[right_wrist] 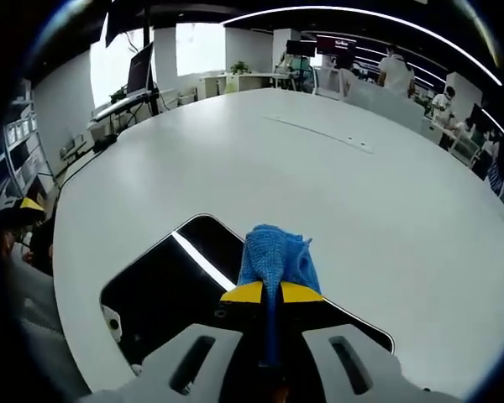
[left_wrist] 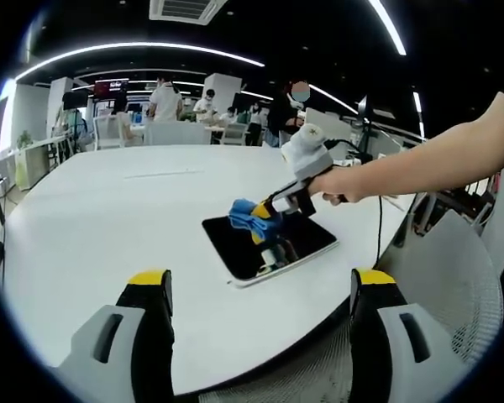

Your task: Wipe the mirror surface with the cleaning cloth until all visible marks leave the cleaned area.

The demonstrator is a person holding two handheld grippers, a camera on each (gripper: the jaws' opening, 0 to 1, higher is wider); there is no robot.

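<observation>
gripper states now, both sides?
Left gripper: open, holding nothing, back from the mirror.
Right gripper: shut on the blue cleaning cloth, over the mirror.

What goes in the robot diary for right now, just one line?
right gripper: shut on blue cloth | cloth on mirror | left gripper: open, idle

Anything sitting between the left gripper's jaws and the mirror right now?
Nothing: in the left gripper view, only bare white table separates the open left gripper from the mirror, where the right gripper holds the blue cloth.
</observation>
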